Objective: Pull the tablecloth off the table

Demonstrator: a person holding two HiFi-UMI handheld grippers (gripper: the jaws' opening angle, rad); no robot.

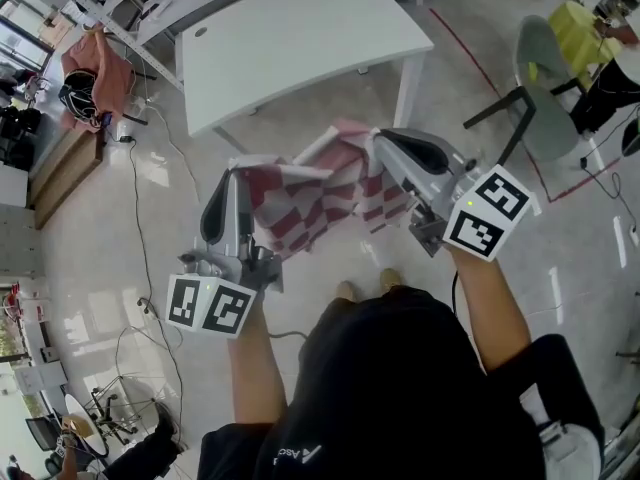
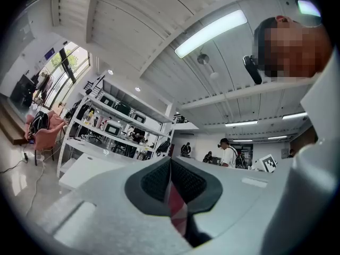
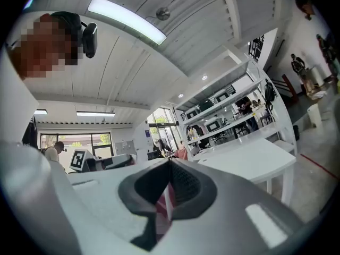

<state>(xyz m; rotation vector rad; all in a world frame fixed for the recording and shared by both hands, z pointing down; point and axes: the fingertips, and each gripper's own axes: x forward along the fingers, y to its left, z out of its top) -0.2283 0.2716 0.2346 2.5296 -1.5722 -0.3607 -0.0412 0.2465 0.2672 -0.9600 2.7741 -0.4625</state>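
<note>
A red-and-white checked tablecloth (image 1: 320, 200) hangs bunched in the air between my two grippers, clear of the bare white table (image 1: 290, 38) beyond it. My left gripper (image 1: 242, 176) is shut on the cloth's left edge, and a strip of cloth (image 2: 176, 206) shows pinched between its dark pads. My right gripper (image 1: 380, 140) is shut on the cloth's right edge, with cloth (image 3: 162, 203) caught between its pads. Both grippers point about level, toward the table.
A grey chair (image 1: 535, 93) stands to the right of the table, with a yellow-green object (image 1: 578, 23) past it. A pink garment on a chair (image 1: 95, 68) and black cables (image 1: 140, 208) lie on the floor at left. Shelving with equipment (image 2: 106, 126) stands behind the table.
</note>
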